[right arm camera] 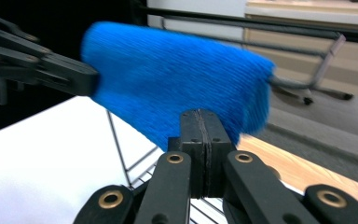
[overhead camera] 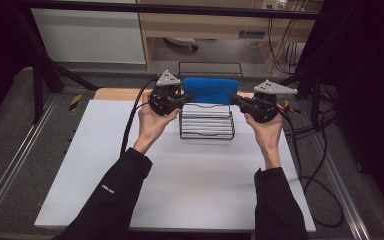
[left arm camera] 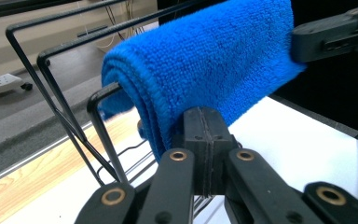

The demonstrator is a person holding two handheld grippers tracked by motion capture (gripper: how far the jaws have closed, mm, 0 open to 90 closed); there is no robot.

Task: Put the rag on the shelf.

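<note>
Two hand-held grippers flank a blue towel (overhead camera: 211, 90) draped over the top bar of a black wire rack (overhead camera: 206, 131) standing near the far edge of the white table (overhead camera: 180, 185). The towel is bright blue terry cloth with a looped pile, folded into several layers whose stitched hems lie stacked at its end, as the left gripper view (left arm camera: 205, 65) shows; it hangs as a thick roll over the bar. The left hand-held gripper (overhead camera: 182, 100) meets the towel's left end and the right hand-held gripper (overhead camera: 234, 100) its right end. In each gripper view the two black jaws are pressed flat together; whether a fold of cloth is pinched between them cannot be told. In the right gripper view the towel (right arm camera: 182, 88) appears blurred
</note>
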